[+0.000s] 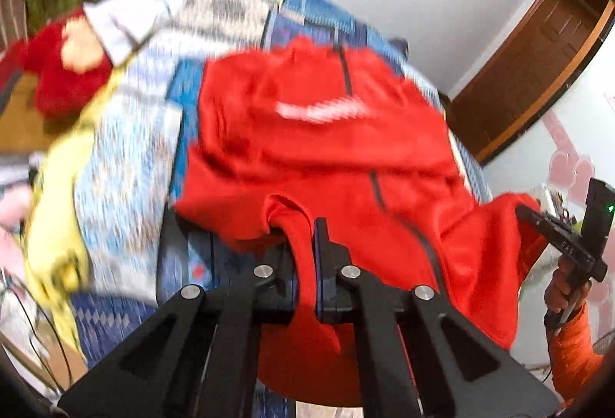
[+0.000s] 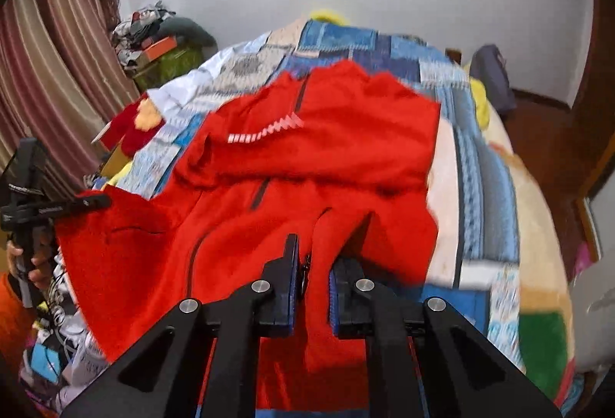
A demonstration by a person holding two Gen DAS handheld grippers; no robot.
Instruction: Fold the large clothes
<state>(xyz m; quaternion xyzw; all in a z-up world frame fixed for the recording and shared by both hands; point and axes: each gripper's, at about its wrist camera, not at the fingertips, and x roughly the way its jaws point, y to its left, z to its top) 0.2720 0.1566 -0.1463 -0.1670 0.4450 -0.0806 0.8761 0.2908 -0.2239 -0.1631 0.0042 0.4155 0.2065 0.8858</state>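
A red zip-front jacket point(image 1: 319, 133) lay spread on a bed covered by a blue and white patchwork quilt point(image 1: 127, 156), its lower part lifted off the near edge. The left hand-held gripper point(image 1: 303, 245) was closed on a bunched fold of the jacket's hem. The right hand-held gripper point(image 2: 313, 264) pinched another fold of red fabric beside the dark zipper point(image 2: 261, 193). A red and yellow plush toy point(image 1: 65, 68) sat at the bed's far left. The pictures were blurred.
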